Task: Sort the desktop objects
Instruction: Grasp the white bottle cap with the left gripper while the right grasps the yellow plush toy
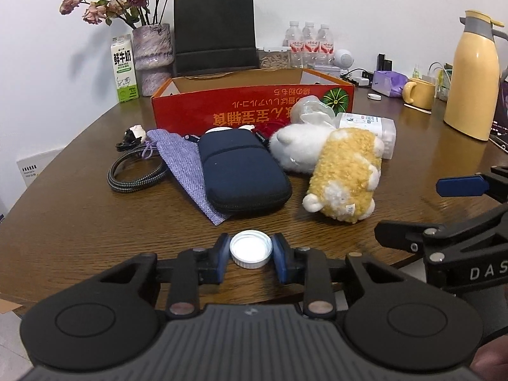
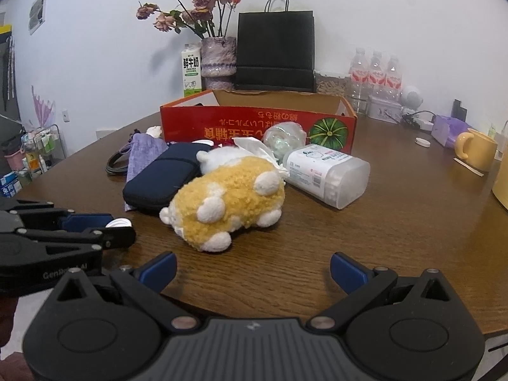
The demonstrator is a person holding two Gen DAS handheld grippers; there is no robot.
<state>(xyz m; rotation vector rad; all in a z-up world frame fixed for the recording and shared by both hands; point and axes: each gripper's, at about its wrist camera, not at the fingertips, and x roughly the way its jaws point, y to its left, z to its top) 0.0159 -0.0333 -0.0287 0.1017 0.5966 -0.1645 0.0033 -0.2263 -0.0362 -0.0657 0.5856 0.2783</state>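
My left gripper (image 1: pixel 250 250) is shut on a white bottle cap (image 1: pixel 250 249), low over the near edge of the brown table (image 1: pixel 95 228); the cap also shows in the right wrist view (image 2: pixel 119 223). My right gripper (image 2: pixel 252 270) is open and empty in front of a yellow and white plush toy (image 2: pixel 228 200). Beyond lie a navy zip case (image 1: pixel 241 174), a purple cloth pouch (image 1: pixel 184 158), a coiled braided cable (image 1: pixel 136 174), a clear box of cotton swabs (image 2: pixel 327 171) and crumpled plastic (image 2: pixel 284 139). An open red cardboard box (image 1: pixel 254 104) stands behind them.
At the back stand a milk carton (image 1: pixel 123 70), a vase of dried roses (image 1: pixel 152 57), a black paper bag (image 1: pixel 216 31) and three water bottles (image 1: pixel 309 44). A yellow mug (image 1: pixel 419 92) and a yellow thermos jug (image 1: pixel 473 76) stand at the right.
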